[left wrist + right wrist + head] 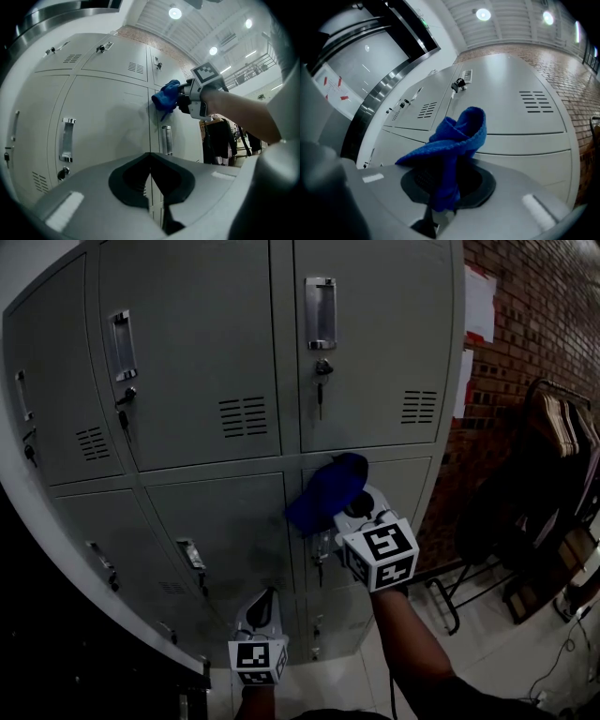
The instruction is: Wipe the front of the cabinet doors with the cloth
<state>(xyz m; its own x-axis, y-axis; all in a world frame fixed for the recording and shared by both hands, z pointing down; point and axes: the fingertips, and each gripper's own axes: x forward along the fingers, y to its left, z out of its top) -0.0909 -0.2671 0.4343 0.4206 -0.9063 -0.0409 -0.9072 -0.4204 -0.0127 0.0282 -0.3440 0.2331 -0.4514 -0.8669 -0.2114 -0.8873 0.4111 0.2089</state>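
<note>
A grey metal locker cabinet (206,343) with several doors fills the head view. My right gripper (359,509) is shut on a blue cloth (328,491), and the bunched cloth lies against the top left of a middle-row door (403,486). In the right gripper view the cloth (457,138) rises from between the jaws of the right gripper (445,190) and hides the fingertips. Lower down, my left gripper (264,607) points at the lower doors, shut and holding nothing. In the left gripper view the left gripper (150,161) has its jaws together, and the cloth (166,96) and right gripper (190,98) show above.
Keys hang in several door locks (322,371), and chrome handles (320,313) stick out from the doors. To the right there is a brick wall (544,324) with papers (478,306). A clothes rack with hangers (562,427) stands on the tiled floor (487,652).
</note>
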